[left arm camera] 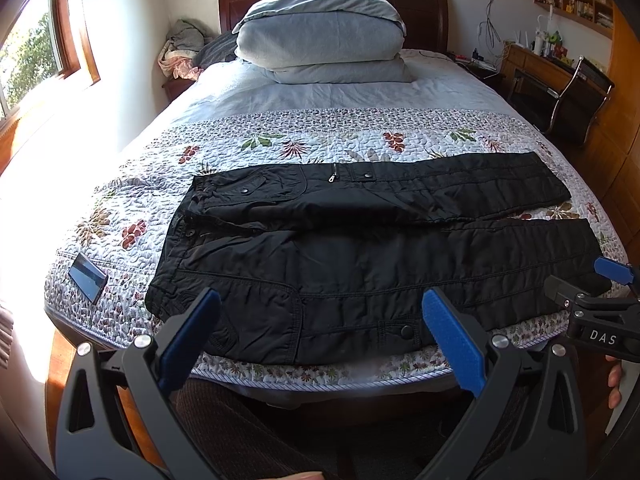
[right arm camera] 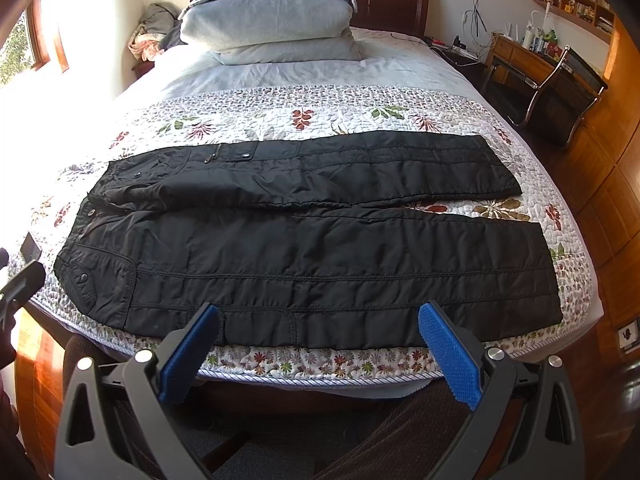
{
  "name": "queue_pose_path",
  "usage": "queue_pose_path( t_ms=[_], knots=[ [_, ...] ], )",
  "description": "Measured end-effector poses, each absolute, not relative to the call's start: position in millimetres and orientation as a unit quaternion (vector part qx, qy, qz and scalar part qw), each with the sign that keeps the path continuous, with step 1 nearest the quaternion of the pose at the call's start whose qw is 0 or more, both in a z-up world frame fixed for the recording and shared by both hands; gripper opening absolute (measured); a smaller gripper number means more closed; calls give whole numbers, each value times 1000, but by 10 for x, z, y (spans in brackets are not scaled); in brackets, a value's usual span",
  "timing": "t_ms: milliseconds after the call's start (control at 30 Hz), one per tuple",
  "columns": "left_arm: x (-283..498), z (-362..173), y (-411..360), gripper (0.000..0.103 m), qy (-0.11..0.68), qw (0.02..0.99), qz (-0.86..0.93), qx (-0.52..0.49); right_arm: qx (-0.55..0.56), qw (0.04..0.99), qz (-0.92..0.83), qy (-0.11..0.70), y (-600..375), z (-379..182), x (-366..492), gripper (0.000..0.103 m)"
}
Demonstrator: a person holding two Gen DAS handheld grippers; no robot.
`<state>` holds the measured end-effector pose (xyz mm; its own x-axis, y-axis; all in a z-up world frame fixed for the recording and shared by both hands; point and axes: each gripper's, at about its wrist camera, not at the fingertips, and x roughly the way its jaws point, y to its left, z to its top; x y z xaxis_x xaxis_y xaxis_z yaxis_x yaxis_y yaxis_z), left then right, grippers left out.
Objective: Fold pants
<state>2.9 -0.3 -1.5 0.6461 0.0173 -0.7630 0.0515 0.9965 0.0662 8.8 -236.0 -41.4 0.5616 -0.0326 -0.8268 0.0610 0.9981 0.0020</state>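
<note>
Black padded pants lie spread flat across the foot of the bed, waistband to the left, both legs running right with a narrow gap between them. My left gripper is open, held above the near edge over the hip and thigh of the near leg, touching nothing. My right gripper is also open, hovering over the near leg's lower hem seam, holding nothing. The right gripper's body shows at the right edge of the left wrist view.
A floral quilt covers the bed. Folded grey bedding is stacked by the headboard. A dark phone lies on the quilt left of the waistband. A desk and chair stand to the right. A person's legs are below the bed edge.
</note>
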Motion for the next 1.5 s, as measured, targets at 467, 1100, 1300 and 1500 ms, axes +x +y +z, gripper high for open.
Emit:
queue_pose_path(
  t_ms=[467, 1100, 1300, 1500],
  knots=[
    [39, -61, -6, 101, 423, 905, -8, 42, 17, 880, -27, 473, -2375, -460, 108, 100],
    [716, -379, 562, 101, 454, 889, -57, -32, 37, 875, -3, 482, -2679, -649, 427, 100],
    [1920, -654, 1686, 101, 495, 862, 21, -108, 14, 865, -26, 501, -2882, -886, 691, 100],
    [3131, -1248, 2553, 101, 588, 782, 60, -198, 21, 845, -35, 534, -2968, -1211, 1020, 100]
  ],
)
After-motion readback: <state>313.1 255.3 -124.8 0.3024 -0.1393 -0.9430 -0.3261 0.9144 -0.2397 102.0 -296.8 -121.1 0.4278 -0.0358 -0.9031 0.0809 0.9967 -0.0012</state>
